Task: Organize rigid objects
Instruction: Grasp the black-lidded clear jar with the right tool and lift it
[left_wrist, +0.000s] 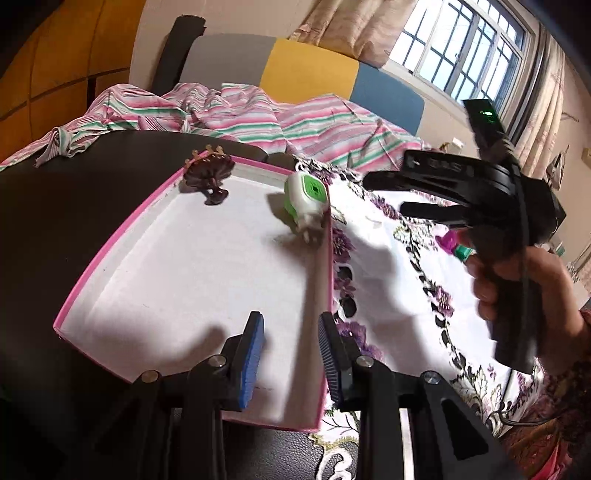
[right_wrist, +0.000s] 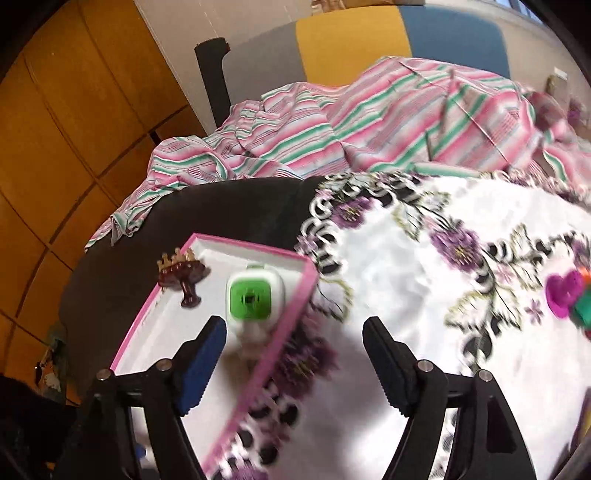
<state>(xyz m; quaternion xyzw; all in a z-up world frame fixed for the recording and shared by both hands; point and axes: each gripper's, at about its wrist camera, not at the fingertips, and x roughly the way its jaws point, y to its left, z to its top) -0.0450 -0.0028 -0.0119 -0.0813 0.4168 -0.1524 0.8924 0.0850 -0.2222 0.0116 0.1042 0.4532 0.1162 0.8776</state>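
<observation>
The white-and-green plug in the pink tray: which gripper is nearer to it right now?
Right, I'd judge. The right gripper hangs open just above the plug, over the tray's wall. The left gripper, empty, sits at the tray's near end, well short of it.

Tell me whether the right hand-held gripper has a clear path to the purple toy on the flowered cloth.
Probably yes. The right hand-held gripper is open and empty, and only bare flowered cloth lies between it and the purple toy. The pink-rimmed tray sits on the other side, out of the way.
</observation>
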